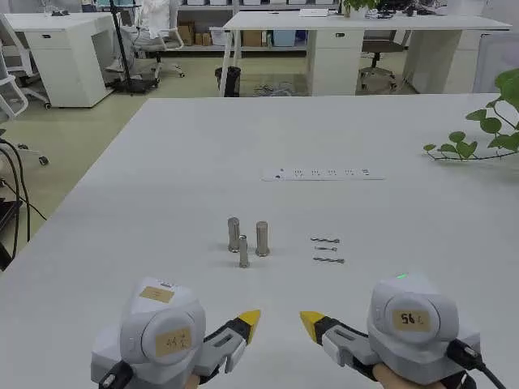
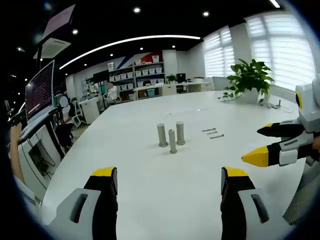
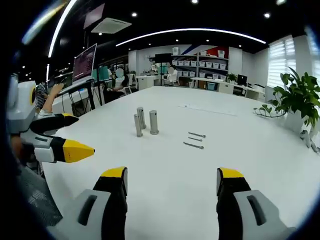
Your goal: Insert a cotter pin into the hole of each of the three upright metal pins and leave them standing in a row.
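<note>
Big white workbench, and we're at step 1: left gripper and right gripper hover wide open, empty. Ahead stand 3 metal pins in a cluster, 3 cotter pins lying beside them. Next we'd pinch 1 cotter pin, probably.

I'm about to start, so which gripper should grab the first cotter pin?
Right, probably. The cotter pins lie right of the metal pins, nearer the open, empty right gripper; the left gripper, also open, would have to reach farther across.
</note>
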